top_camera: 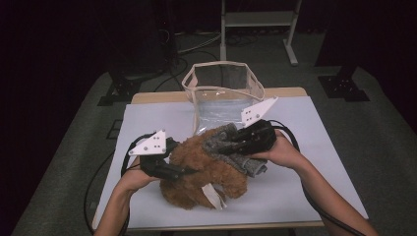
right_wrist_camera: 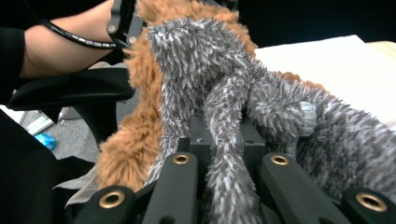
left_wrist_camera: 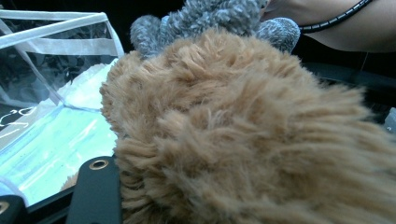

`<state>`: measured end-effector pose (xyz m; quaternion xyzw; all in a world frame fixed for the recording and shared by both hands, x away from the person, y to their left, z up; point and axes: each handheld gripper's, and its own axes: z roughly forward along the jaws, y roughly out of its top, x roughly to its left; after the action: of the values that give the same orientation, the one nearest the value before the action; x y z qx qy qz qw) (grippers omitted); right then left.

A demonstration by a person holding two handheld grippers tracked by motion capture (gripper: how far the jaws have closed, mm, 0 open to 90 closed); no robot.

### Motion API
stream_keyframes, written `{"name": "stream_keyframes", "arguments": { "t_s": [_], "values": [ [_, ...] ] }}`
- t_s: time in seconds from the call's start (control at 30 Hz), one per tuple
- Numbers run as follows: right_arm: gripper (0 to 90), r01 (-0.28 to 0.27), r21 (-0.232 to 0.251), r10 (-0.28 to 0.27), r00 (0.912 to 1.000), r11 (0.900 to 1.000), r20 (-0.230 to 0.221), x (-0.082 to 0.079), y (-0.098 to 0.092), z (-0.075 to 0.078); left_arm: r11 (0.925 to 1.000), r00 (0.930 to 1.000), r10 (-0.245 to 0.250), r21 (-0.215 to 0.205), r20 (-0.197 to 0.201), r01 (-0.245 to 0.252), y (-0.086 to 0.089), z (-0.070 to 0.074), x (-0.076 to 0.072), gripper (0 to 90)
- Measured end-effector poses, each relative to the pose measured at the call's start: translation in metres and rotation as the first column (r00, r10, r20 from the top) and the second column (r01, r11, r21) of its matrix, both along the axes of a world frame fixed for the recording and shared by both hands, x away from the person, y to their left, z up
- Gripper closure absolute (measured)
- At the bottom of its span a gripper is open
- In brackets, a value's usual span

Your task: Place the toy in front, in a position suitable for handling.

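Observation:
A brown furry plush piece (top_camera: 206,172) lies in a heap on the white-covered table (top_camera: 314,167). A grey fuzzy glove (top_camera: 246,162) rests across its top. My left gripper (top_camera: 184,171) comes in from the left and is shut on the brown fur (left_wrist_camera: 233,130); one black finger (left_wrist_camera: 95,191) shows beside the pile. My right gripper (top_camera: 223,145) reaches in from the right and is shut on the grey glove (right_wrist_camera: 224,93), one of whose fingers runs down between the jaws (right_wrist_camera: 229,186). Brown fur (right_wrist_camera: 126,140) hangs behind the glove.
A clear plastic bag with white trim (top_camera: 223,88) stands open at the table's far edge, just behind the plush. A white label (top_camera: 214,194) sticks out under the brown fur. A metal stand (top_camera: 258,19) is on the floor beyond. A black chair arm (right_wrist_camera: 70,91) is nearby.

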<state>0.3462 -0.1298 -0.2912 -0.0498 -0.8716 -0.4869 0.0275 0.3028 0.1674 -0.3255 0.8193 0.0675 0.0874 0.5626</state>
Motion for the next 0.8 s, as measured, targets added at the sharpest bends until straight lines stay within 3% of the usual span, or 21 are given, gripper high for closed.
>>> {"name": "stream_keyframes", "arguments": {
  "t_s": [0.23,0.4,0.57,0.8],
  "values": [
    [80.3,0.02,0.047,-0.022,0.9993,0.999,0.029,-0.001,-0.002,0.013,0.999,0.9999,-0.016,0.041,0.001,0.016,-0.013,0.002,0.002,35.2],
    [80.2,-0.006,0.013,0.006,1.0,1.0,-0.005,-0.003,-0.006,-0.002,0.9989,0.9999,-0.005,0.047,-0.01,0.006,-0.02,0.001,0.007,35.1],
    [80.2,0.077,0.012,-0.077,0.9964,0.997,-0.035,-0.001,-0.042,-0.014,0.9949,0.9997,-0.022,0.098,-0.009,0.023,-0.042,0.005,0.014,35.2],
    [80.2,0.203,0.007,-0.202,0.9773,0.979,-0.063,-0.007,-0.106,-0.028,0.9752,0.9959,-0.089,0.202,-0.012,0.09,-0.085,0.004,0.023,35.2]
  ]
}}
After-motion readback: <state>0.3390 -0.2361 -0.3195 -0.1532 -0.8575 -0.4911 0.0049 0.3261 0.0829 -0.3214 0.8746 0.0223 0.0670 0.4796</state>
